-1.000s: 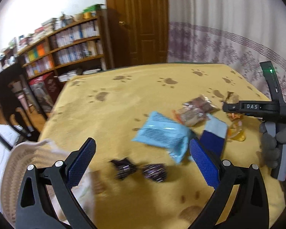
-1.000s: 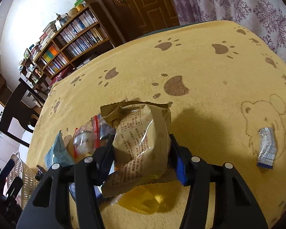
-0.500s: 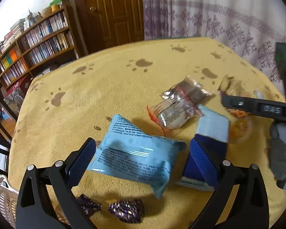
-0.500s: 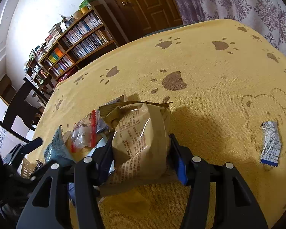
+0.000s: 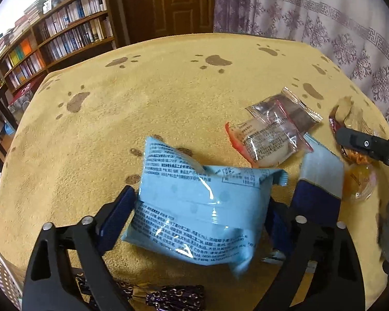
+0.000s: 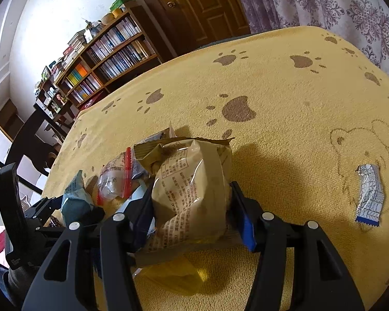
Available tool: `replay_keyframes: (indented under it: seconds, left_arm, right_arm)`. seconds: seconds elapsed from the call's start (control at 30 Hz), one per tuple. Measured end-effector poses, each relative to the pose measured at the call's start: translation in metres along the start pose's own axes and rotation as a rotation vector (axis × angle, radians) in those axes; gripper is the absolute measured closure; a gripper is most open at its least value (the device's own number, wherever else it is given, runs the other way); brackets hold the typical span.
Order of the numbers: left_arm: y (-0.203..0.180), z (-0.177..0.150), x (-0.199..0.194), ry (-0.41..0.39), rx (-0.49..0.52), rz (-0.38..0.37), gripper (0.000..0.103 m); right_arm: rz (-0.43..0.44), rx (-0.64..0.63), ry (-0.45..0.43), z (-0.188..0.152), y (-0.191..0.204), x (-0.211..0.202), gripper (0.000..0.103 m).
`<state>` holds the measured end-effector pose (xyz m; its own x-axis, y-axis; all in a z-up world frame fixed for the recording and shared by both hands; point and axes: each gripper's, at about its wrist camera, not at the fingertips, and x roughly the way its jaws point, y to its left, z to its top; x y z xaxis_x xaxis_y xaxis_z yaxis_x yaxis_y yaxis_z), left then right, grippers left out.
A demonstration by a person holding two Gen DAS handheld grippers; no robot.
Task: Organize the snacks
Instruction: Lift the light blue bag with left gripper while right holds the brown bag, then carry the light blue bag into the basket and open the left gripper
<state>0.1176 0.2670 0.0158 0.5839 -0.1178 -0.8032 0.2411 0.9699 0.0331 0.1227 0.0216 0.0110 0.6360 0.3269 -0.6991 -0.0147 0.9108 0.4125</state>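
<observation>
Left wrist view: our left gripper (image 5: 198, 223) has its jaws around the blue packet (image 5: 198, 212), near on the worktop (image 5: 147, 90), ready for lifting. Right wrist view: our right gripper (image 6: 194, 213) jaws clamp the tan bag (image 6: 192, 189), raised for sorting.

A large packet (image 5: 202, 212) lies on the counter (image 5: 142, 98), with a clear-wrapped snack (image 5: 269, 137) behind it to the right, a box (image 5: 321, 176) beside it, and wrapped candies (image 5: 173, 298) in front.
</observation>
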Motion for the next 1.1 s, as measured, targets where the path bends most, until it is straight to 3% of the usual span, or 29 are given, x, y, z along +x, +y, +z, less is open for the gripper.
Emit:
replay_keyframes:
  seconds: [0.3,0.73,0.9,1.1]
  left_arm:
    - [0.002,0.001,-0.028,-0.072,-0.041,0.029,0.017]
    - [0.003,0.002,-0.108,-0.225,-0.076,0.048,0.017]
    - [0.019,-0.006,-0.141,-0.284,-0.108,0.085,0.017]
    - [0.049,-0.026,-0.172,-0.332,-0.169,0.186,0.017]
  right_arm:
    - [0.013,0.000,-0.005,0.000,0.000,-0.004,0.048]
    - [0.068,0.019,-0.048,0.003,-0.003,-0.023,0.048]
    - [0.082,0.009,-0.060,0.003,0.001,-0.030,0.048]
    - [0.095,-0.005,-0.071,0.002,0.008,-0.036,0.048]
